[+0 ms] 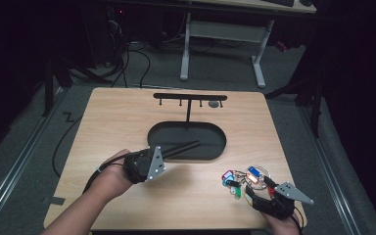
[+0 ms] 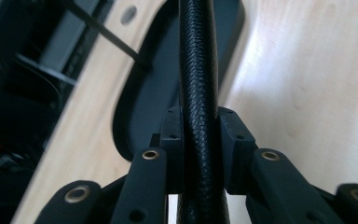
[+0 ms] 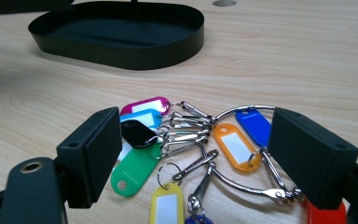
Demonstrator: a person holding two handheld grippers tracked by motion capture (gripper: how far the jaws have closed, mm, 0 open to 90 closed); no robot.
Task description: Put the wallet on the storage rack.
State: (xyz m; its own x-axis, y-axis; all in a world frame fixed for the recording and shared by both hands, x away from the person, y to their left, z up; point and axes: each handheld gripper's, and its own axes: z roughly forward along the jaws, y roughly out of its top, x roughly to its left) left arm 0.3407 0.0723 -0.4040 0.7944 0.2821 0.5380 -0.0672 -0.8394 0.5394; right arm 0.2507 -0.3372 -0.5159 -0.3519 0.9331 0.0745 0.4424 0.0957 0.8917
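My left gripper (image 1: 169, 155) hangs over the table's left middle, shut on a black braided rod (image 1: 186, 147). The rod reaches out over the black oval tray (image 1: 156, 142). In the left gripper view the rod (image 2: 198, 56) runs straight up between the jaws of my left gripper (image 2: 200, 126), whose pads press its sides. My right gripper (image 1: 257, 188) rests at the front right, open. A bunch of coloured key tags on a metal ring (image 1: 240, 180) lies in front of it. In the right gripper view the tags (image 3: 235, 144) lie between the wide jaws of my right gripper (image 3: 196, 144), untouched.
A black T-shaped hook rack (image 1: 190, 97) rises from the tray's far side. A small round hole (image 1: 214, 104) sits in the tabletop behind it. The tray wall (image 3: 121, 58) stands beyond the tags. Beyond the table stand a desk frame and cables on the floor.
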